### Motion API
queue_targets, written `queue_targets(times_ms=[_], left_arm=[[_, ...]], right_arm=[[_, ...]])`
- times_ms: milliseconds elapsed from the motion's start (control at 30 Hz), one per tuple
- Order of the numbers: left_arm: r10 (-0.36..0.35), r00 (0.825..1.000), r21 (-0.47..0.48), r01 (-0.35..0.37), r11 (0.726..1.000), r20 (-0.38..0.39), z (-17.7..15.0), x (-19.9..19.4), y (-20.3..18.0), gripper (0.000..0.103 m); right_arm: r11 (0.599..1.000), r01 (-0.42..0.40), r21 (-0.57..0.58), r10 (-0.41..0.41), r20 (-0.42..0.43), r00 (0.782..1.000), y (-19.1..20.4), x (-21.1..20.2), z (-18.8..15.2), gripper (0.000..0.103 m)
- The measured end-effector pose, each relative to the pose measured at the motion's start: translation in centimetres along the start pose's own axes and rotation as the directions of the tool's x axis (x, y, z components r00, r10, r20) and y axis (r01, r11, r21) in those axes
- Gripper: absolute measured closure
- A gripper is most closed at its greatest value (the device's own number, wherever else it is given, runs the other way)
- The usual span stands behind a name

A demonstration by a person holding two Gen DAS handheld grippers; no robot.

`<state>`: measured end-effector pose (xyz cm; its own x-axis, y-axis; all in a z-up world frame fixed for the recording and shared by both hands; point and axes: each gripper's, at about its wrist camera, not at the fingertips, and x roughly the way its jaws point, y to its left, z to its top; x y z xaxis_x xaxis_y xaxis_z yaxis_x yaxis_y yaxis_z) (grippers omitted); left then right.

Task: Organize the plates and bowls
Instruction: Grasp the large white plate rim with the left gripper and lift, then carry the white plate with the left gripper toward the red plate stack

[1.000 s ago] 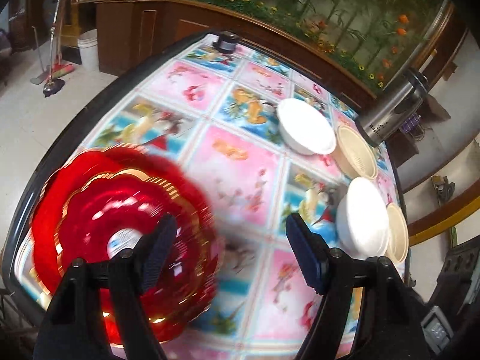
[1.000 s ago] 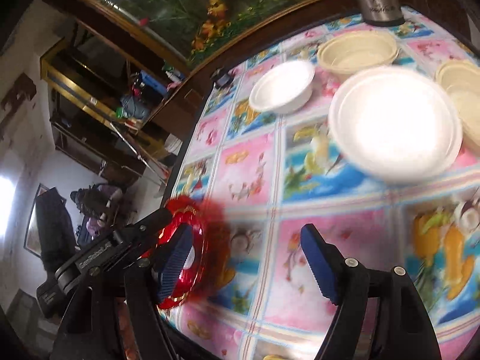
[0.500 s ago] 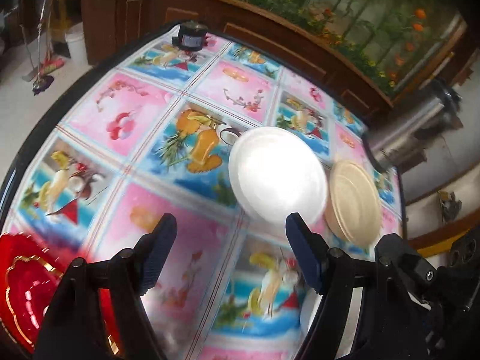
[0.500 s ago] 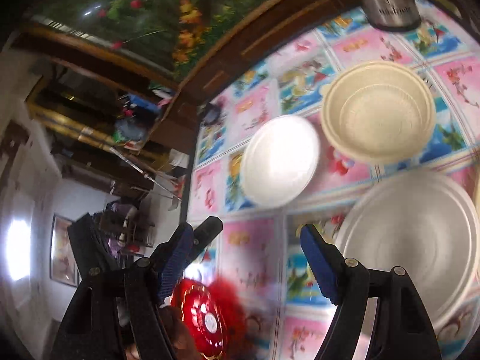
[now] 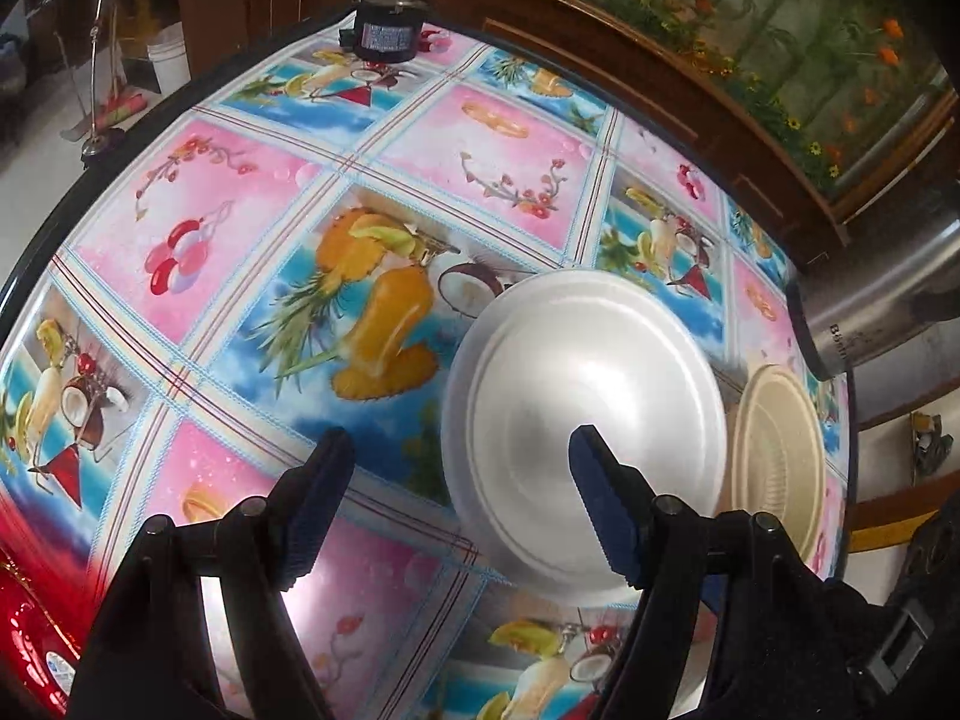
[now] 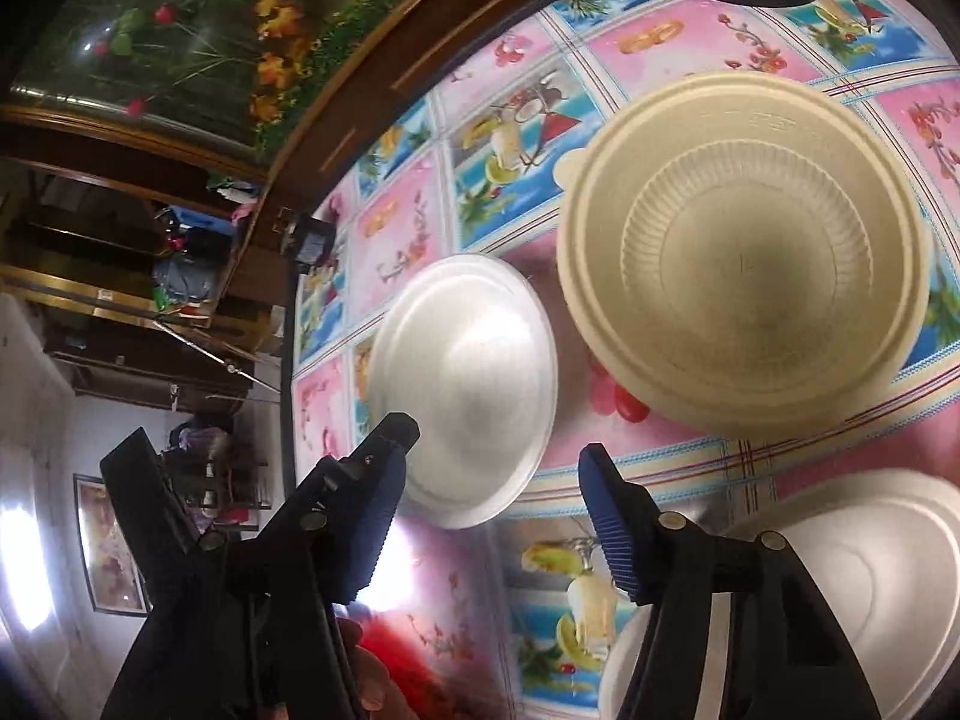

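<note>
Plates and bowls lie scattered, so by my reading the sorting has barely begun. Left wrist view: the left claw (image 5: 459, 504) stands apart and empty over the counter (image 5: 240, 210), its right finger above the white bowl (image 5: 585, 426) at 3 o'clock; a cream bowl (image 5: 780, 456) sits just beyond, and a red plate (image 5: 27, 630) shows at 8 o'clock. Right wrist view: the right claw (image 6: 492, 519) is closing on nothing, with the white bowl (image 6: 462, 390) at 12 o'clock, the cream bowl (image 6: 744, 252) at 2 and a white plate (image 6: 840, 576) at 4.

Light: bright, even on tablecloth (image 5: 252, 210)
Glare: white sheen on white bowl (image 5: 585, 420); blown-out window (image 6: 18, 570)
Blur: red plate (image 5: 30, 630) smeared
Edges: strong fisheye curve, dark corners
</note>
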<state>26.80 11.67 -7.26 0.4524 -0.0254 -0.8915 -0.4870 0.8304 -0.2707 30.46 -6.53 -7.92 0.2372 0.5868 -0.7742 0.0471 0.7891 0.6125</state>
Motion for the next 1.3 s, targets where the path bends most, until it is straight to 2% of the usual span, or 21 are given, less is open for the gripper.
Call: queue_targets(times_ms=[33,200,267,333,500,767,1000,1300], left_arm=[[0.006,1.0,0.005,-0.006,1.0,0.0,0.0,0.2,-0.1,0.032],[0.037,0.999,0.034,-0.036,0.999,-0.031,-0.3,1.6,-0.5,0.052],[0.051,0.998,0.054,-0.049,0.997,-0.037,-0.4,2.0,-0.7,0.076],[0.07,0.997,0.088,-0.067,0.994,-0.029,-0.5,2.0,-1.0,0.087],[0.066,0.997,0.096,-0.063,0.993,-0.034,-1.0,1.5,-0.6,0.089],[0.057,0.998,0.096,-0.059,0.994,0.017,-2.5,-2.1,0.9,0.088],[0.05,0.997,0.103,-0.056,0.993,0.063,-4.8,-5.4,2.3,0.088],[0.029,0.994,0.134,-0.043,0.99,0.11,-9.4,-9.2,3.5,0.088]], right_arm=[[1.0,0.008,-0.001,-0.008,0.0,1.0,0.0,0.1,0.0,0.046],[0.998,0.062,-0.012,-0.062,-0.008,0.998,-0.1,1.3,0.1,0.06],[0.996,0.087,-0.026,-0.087,-0.003,0.996,0.0,1.5,0.0,0.072],[0.994,0.1,-0.041,-0.1,0.0,0.995,0.0,1.6,-0.1,0.092],[0.993,0.098,-0.073,-0.097,0.016,0.995,0.4,1.2,-0.8,0.093],[0.991,0.068,-0.118,-0.065,0.035,0.997,2.0,-0.4,-3.1,0.093],[0.984,0.063,-0.167,-0.053,0.063,0.997,3.3,-3.0,-6.9,0.093],[0.977,0.063,-0.205,-0.042,0.108,0.993,2.9,-6.5,-12.4,0.093]])
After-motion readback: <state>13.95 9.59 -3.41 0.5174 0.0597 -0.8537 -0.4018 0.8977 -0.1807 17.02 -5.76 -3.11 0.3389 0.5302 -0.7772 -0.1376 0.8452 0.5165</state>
